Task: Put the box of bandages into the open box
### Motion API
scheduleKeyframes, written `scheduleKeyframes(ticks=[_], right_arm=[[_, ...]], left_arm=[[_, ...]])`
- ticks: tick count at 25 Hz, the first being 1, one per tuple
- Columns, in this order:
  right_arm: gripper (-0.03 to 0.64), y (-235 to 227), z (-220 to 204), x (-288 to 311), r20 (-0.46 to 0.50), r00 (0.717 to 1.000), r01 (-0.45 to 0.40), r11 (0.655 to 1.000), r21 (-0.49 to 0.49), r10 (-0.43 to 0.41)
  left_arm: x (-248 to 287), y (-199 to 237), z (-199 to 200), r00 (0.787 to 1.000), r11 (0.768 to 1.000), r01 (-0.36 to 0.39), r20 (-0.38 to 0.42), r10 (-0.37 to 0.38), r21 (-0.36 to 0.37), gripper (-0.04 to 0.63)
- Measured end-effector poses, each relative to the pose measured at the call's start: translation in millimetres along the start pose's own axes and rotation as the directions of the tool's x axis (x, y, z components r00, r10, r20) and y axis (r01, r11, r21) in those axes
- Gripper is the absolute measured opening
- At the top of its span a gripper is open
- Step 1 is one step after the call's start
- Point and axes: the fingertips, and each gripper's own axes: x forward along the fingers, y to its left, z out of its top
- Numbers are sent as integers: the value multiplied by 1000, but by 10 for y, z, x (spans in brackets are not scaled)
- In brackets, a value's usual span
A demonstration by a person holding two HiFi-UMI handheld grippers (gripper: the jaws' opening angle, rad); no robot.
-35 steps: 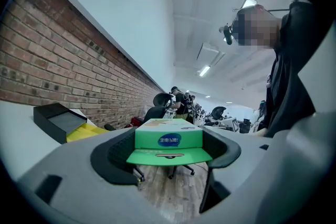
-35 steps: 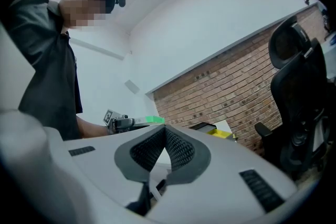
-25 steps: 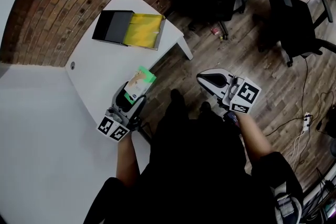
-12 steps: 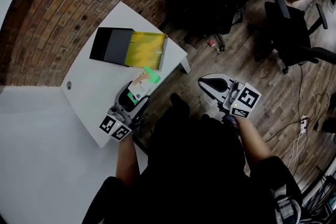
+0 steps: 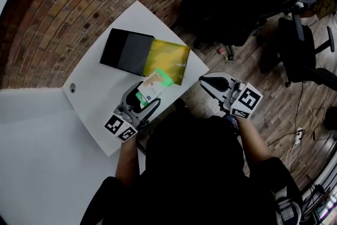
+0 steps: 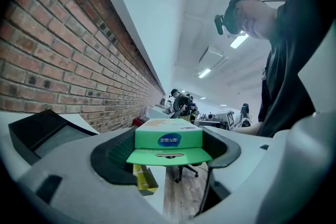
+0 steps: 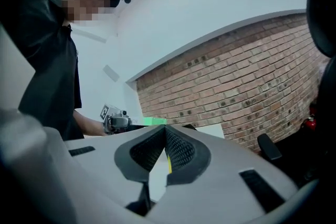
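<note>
The box of bandages [image 5: 154,86] sits dead centre of the head view, green flap and pale top, pinched between the left gripper [image 5: 144,95] fingers, so it's up in the gripper and not inside anything yet. In the left gripper view the bandage box [image 6: 169,135] fills the gap between the two jaws, which are spread only as wide as the box and press on both its sides, with the green flap sticking out toward the camera. Just past it, toward the upper middle of the head view, is the open box [image 5: 130,51]: a black tray with a yellow flap [image 5: 169,60] folded out to the right. The bandage box overlaps that flap's lower-left corner in the picture, but I can't tell if they touch. It all sits on a white table [image 5: 89,89] in the left half of the frame, with a brick wall [image 5: 63,2] across the upper left. The right gripper [image 5: 204,80] hangs right of centre over the wood floor [image 5: 263,79], well apart from the table stuff. In the right gripper view its jaws are pressed together at the tips with nothing between them [image 7: 164,148].
</note>
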Motion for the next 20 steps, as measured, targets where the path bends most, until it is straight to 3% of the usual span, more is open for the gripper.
scheduleKeyframes(ticks=[5, 12, 15, 20], right_arm=[[6, -303, 148, 353, -20, 1000, 5, 1000, -20, -6], [5, -753, 85, 559, -83, 989, -126, 992, 7, 127], [6, -933, 127, 681, -107, 968, -227, 974, 17, 228], [6, -1151, 238, 793, -163, 909, -381, 924, 42, 383]], left_arm=[[62, 359, -91, 1000, 999, -1, -4, 1, -47, 368], [272, 547, -254, 991, 987, -134, 6, 135, -92, 370], [336, 599, -289, 972, 965, -232, 17, 236, -122, 370], [428, 636, -207, 919, 910, -384, 32, 393, -152, 370]])
